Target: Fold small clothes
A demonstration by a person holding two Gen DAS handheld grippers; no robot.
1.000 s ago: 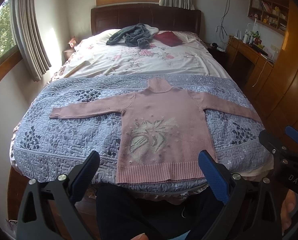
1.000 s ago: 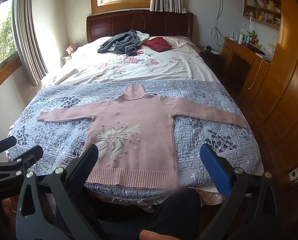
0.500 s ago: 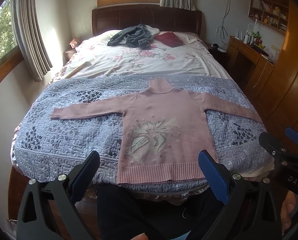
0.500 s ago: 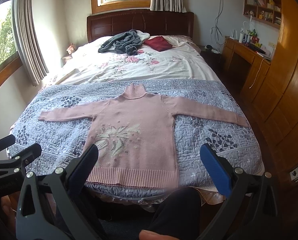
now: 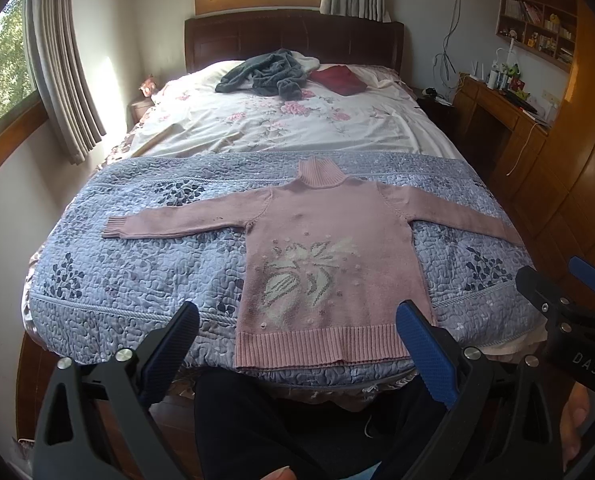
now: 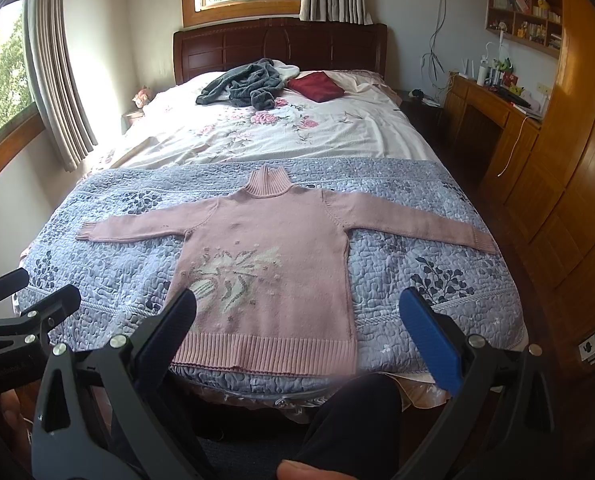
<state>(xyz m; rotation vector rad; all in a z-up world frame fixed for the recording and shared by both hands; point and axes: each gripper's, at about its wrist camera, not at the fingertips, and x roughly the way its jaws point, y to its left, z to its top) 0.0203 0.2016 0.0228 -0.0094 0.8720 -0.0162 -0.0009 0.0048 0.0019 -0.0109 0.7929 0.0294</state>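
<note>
A pink turtleneck sweater (image 5: 329, 256) (image 6: 273, 264) with a pale flower pattern lies flat and face up on a blue quilted bedspread (image 5: 137, 272) (image 6: 417, 280), both sleeves spread out sideways, hem toward me. My left gripper (image 5: 297, 344) is open and held short of the bed's foot, just before the hem, touching nothing. My right gripper (image 6: 297, 328) is open too, at about the same distance from the hem. Each gripper shows at the edge of the other's view: the right gripper (image 5: 565, 292), the left gripper (image 6: 25, 292).
Farther up the bed (image 6: 297, 136) lie a grey crumpled garment (image 6: 241, 84) and a dark red folded cloth (image 6: 317, 86) near the headboard. A wooden desk (image 6: 493, 112) and wardrobe stand on the right, curtains and a window on the left. A person's dark trouser legs (image 5: 249, 420) are below.
Both views have shifted very slightly; the sweater and the open grippers stay as they were.
</note>
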